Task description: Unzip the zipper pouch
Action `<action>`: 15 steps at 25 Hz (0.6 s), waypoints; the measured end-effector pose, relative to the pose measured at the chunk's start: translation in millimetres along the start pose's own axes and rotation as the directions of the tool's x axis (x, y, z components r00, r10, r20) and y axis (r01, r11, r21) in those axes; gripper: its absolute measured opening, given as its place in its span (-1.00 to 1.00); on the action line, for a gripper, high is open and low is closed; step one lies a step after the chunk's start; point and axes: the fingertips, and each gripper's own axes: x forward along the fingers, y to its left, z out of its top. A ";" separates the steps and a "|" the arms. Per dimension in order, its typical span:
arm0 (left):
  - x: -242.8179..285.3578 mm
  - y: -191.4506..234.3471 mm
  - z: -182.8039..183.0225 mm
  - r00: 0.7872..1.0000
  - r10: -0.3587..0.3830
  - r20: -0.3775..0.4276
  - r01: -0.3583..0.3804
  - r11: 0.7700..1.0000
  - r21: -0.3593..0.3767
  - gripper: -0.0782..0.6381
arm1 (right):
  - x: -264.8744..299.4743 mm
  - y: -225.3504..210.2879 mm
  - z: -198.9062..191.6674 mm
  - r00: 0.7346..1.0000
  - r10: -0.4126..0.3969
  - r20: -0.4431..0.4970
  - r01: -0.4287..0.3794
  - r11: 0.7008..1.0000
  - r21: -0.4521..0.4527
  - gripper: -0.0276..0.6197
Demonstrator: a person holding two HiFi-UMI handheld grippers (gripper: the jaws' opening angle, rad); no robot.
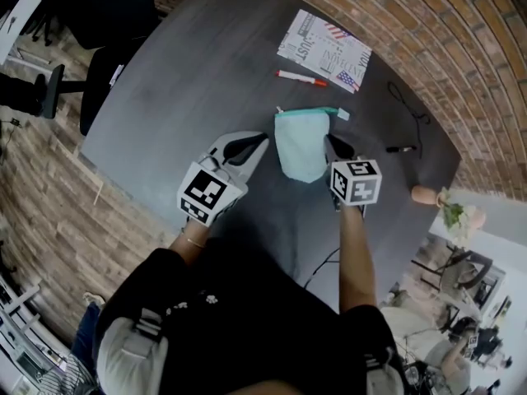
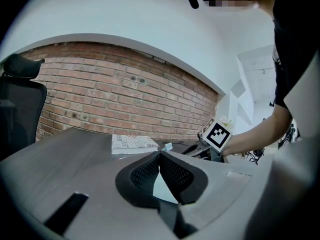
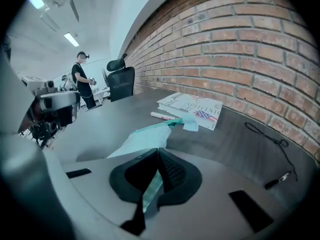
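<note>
Over on the left an office chair [image 1: 103,89] stands against the edge of the dark grey table [image 1: 189,81]. The left gripper [image 1: 262,140] reaches in nearly level, its jaws pressed together on the left edge of the mint-green zipper pouch [image 1: 300,146], with a pale sliver of the fabric showing between them. The pouch sits mid-table between the two grippers. Its teal zip [image 1: 309,112] runs along the far edge, and a pale tab [image 1: 342,114] hangs at the zip's right end. Beyond it lie a red marker pen [image 1: 300,77] and a printed magazine [image 1: 324,49]. The right gripper [image 1: 332,145] tilts downward, and its jaws are clamped on the pouch's right edge, a green strip pinched between them. Further right a thin black cable [image 1: 412,105] trails across the tabletop.
</note>
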 end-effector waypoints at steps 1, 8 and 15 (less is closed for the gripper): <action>-1.0 -1.9 0.5 1.000 -0.004 0.001 0.004 1.000 0.000 -0.77 | -5.5 3.8 4.6 1.000 0.000 0.014 0.001 1.000 -0.014 -0.91; -12.4 -14.4 4.0 1.000 -0.023 0.007 0.023 1.000 0.000 -0.77 | -46.6 27.3 31.1 0.995 -0.013 0.098 0.022 0.995 -0.096 -0.91; -24.6 -28.5 4.9 0.999 -0.040 0.017 0.041 0.999 -0.025 -0.77 | -90.2 46.6 43.1 0.986 -0.002 0.168 0.026 0.990 -0.138 -0.91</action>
